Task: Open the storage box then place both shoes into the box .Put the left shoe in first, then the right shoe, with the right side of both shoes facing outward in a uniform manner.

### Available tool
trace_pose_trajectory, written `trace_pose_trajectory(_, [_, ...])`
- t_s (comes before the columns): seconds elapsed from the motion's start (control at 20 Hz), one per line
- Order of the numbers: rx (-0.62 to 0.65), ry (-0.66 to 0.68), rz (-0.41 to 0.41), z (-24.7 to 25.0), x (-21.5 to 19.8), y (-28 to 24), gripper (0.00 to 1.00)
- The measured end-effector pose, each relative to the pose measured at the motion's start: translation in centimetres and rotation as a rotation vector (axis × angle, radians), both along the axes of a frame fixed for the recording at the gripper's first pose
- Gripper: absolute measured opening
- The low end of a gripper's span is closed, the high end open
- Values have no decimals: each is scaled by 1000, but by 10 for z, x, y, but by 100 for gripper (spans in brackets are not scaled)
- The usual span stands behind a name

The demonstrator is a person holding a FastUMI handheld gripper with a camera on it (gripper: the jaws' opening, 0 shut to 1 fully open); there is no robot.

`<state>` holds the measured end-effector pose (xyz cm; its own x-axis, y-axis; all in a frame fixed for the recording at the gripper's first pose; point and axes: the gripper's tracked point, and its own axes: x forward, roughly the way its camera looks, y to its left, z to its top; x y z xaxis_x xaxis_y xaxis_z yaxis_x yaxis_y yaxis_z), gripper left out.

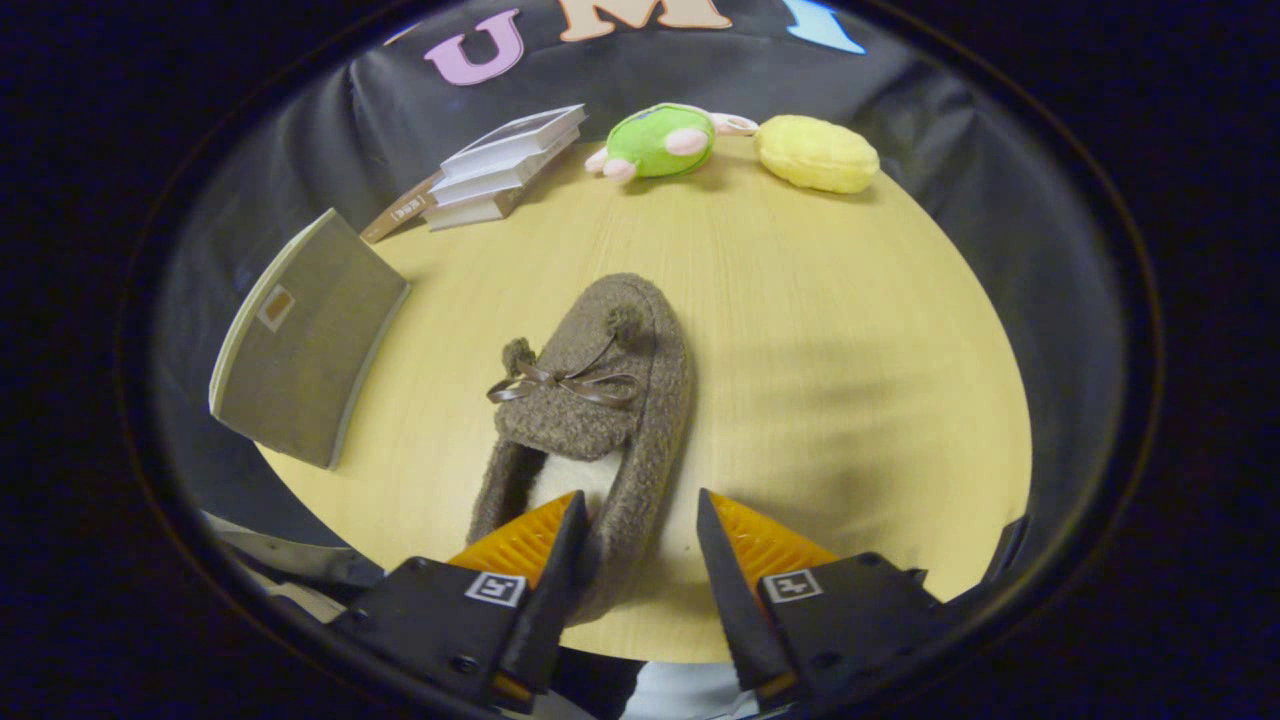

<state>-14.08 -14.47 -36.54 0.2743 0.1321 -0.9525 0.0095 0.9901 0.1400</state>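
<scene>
A brown fuzzy slipper (590, 390) with a thin bow and two pompoms lies on the round wooden table (850, 350), toe pointing away from me. My gripper (640, 498) is open at the slipper's heel end. One finger sits over the pale lining inside the opening, the other stands outside, and the slipper's right side wall is between them. There is a gap between the outer finger and the wall. A grey-brown fabric storage box (305, 340) stands at the table's left edge, left of the slipper, showing a flat panel with a small tag.
A stack of books (495, 170) lies at the far left of the table. A green plush toy (660, 142) and a yellow plush (817, 153) rest at the far edge. Bare wood stretches to the slipper's right.
</scene>
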Motion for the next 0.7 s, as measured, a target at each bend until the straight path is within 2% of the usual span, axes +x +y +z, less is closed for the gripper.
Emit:
trace_pose_trajectory(0.2, [45,69,-76,-2,-3,2,36])
trace_pose_trajectory(0.25, [17,58,-127,-1,-3,-10,28])
trace_pose_trajectory(0.4, [93,113,-250,3,-9,-6,4])
trace_pose_trajectory(0.7, [209,132,-392,15,-7,13,4])
